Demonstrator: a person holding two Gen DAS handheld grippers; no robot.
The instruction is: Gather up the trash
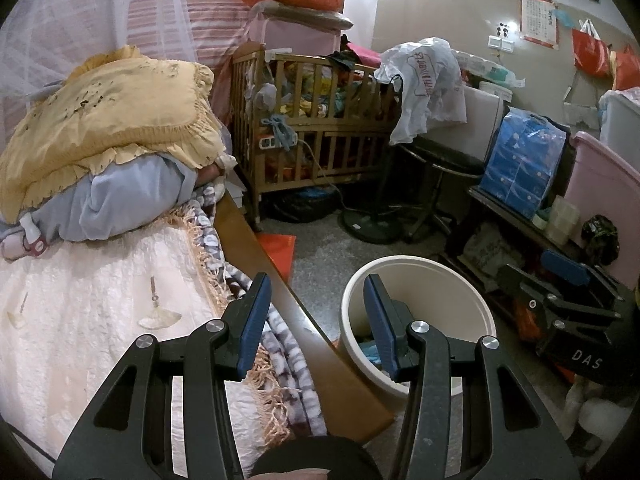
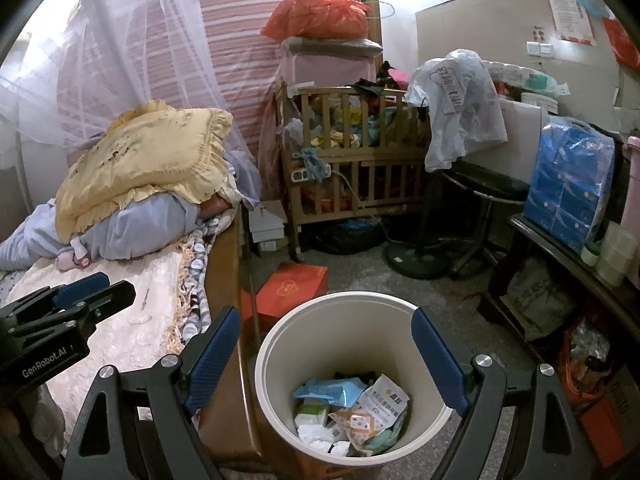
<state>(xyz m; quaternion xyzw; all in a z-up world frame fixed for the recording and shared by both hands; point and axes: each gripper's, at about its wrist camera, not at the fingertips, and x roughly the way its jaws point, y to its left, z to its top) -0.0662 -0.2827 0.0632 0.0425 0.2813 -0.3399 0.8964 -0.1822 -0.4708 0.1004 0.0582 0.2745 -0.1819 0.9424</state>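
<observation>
Both tools hovering empty: left tool (image 1: 316, 326) half spread over bed edge, right tool (image 2: 326, 354) wide above bin (image 2: 288, 332) holding wrappers (image 2: 352, 408) beside bed (image 1: 92, 312); judging pickup pending, next needing fresh scrap located

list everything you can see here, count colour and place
trash bin: one, cream, on the floor beside the bed, wrappers and packets inside
bed: one, cream cover, left
pillow: one, yellow, on blue bedding at the bed head
cot: one, wooden, against the back wall, full of clothes
plastic bag: one, red, atop the pink box behind the cot
flat box: one, orange, on the floor beyond the bin
stool: one, black, right of the cot
tissue pack: one, blue, on the right bench
left tool: black, blue pads, open, empty
right tool: same, open, above the bin
</observation>
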